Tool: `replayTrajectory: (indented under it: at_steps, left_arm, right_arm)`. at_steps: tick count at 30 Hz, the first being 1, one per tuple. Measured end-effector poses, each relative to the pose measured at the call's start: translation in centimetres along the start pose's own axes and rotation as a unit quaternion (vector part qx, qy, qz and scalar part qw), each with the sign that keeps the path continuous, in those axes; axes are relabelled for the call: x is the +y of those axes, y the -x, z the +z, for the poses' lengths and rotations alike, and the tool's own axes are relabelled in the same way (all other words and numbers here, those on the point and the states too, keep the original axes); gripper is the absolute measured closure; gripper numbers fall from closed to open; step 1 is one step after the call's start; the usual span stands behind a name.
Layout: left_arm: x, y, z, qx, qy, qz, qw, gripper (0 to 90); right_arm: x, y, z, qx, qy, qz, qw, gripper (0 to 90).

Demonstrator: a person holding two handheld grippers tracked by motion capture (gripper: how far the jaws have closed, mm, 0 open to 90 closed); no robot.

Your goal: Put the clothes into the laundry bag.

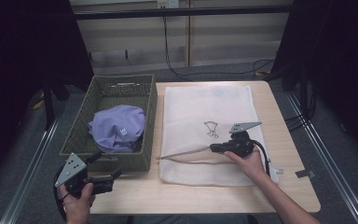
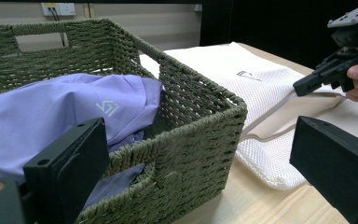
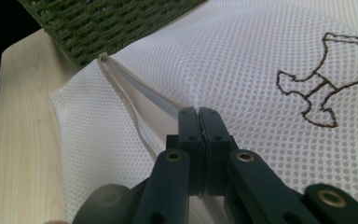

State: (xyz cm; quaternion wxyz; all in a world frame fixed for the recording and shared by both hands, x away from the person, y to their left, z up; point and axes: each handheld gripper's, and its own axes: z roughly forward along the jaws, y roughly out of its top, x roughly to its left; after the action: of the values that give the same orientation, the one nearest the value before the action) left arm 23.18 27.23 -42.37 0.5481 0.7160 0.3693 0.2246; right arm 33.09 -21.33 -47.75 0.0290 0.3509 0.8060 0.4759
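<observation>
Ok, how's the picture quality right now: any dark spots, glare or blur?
High view: dim, black at both sides, light pooled on the white mesh laundry bag. Left gripper view: its near black jaws blurred, green woven basket sharp. Right gripper view: the right gripper and mesh crisp, no glare.

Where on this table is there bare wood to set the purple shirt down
Bare wood runs along the near edge of the light wooden table, in front of the green woven basket and the white mesh laundry bag, and in a strip right of the bag. The basket, holding the purple shirt, and the bag crowd the rest.
</observation>
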Motion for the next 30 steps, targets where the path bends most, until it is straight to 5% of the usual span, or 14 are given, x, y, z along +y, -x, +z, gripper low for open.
replayTrajectory:
  at_steps: [30]
  left_arm:
    - [0.0,-0.2,0.1,-0.01,0.002,0.002,0.9999,4.3]
  right_arm:
    - [2.0,-0.9,-1.5,-0.004,0.051,0.0,0.9987,89.8]
